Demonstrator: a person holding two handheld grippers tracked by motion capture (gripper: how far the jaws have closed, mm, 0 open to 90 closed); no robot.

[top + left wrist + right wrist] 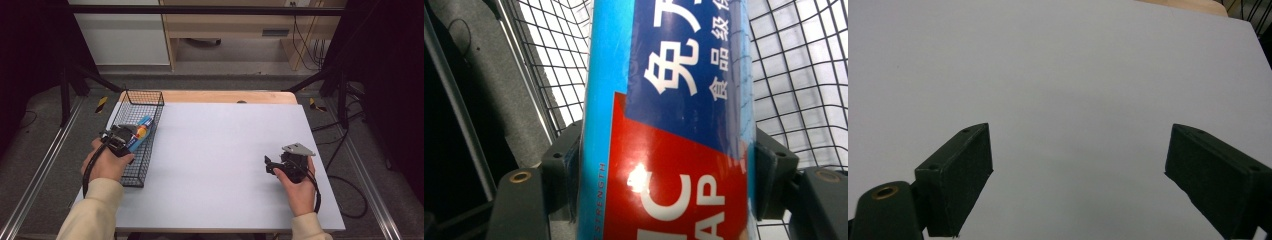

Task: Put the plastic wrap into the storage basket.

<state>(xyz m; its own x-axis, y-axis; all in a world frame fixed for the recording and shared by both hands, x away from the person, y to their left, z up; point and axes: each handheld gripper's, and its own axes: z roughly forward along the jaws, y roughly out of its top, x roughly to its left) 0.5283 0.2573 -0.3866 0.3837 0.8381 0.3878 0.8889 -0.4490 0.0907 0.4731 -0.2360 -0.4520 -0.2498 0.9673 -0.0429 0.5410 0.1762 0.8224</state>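
The left gripper (121,136) sits over the black wire basket (151,98) at the table's left edge, its jaws pinching a long blue box (664,120) — red panel and white lettering on its face — from both sides. In the high view the box slants up out of the basket, its far end toward the basket's right wall. Over on the right, near the front of the grey table (225,150), the right gripper (270,164) rests in the hand — jaws spread wide, with bare tabletop between them.
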